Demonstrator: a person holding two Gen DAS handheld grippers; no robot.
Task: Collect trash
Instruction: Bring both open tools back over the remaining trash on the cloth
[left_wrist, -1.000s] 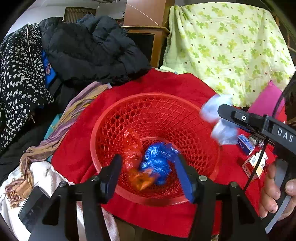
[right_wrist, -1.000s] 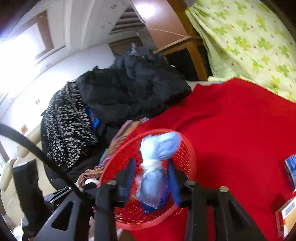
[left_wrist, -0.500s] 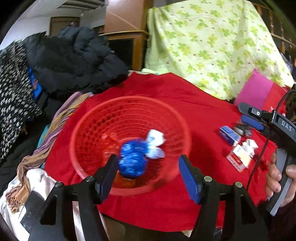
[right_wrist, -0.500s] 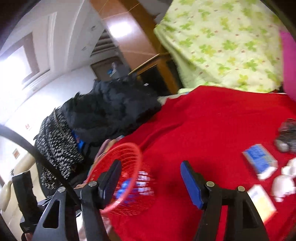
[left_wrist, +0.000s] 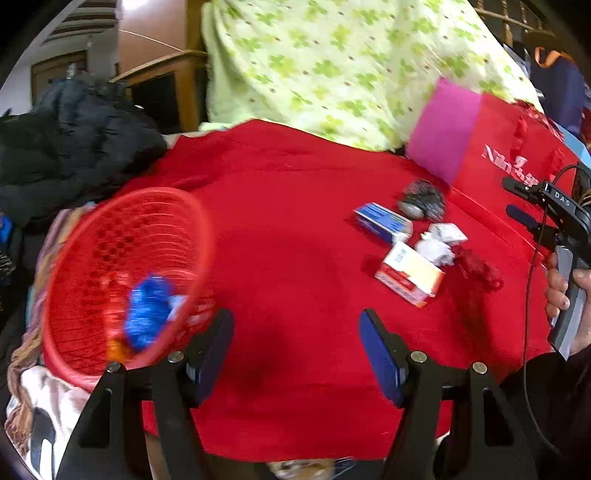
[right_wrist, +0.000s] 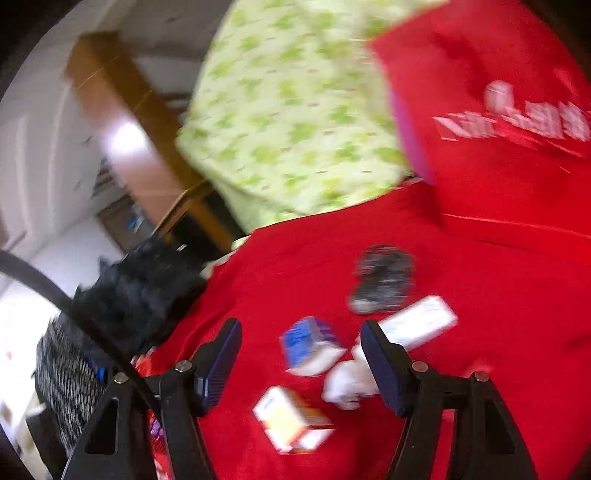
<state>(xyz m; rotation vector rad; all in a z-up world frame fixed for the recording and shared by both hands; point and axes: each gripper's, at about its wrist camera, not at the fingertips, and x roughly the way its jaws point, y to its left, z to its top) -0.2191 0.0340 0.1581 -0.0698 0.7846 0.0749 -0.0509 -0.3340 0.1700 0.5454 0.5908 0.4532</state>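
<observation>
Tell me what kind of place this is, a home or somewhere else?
Most likely a lived-in home. A flowered green sheet is draped at the back, dark coats are heaped beside a wooden cabinet, and a red cloth covers the surface holding the red basket.

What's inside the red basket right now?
The red basket holds a blue bag, a pale scrap beside it and something orange beneath. Blur and the near rim hide anything else.

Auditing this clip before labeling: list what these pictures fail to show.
- Red basket, left wrist view: motion blur smears its contents; only a blue wad is identifiable.
- Blue box, right wrist view: print blurred.
- White crumpled paper, right wrist view: partly behind the gripper finger.
</observation>
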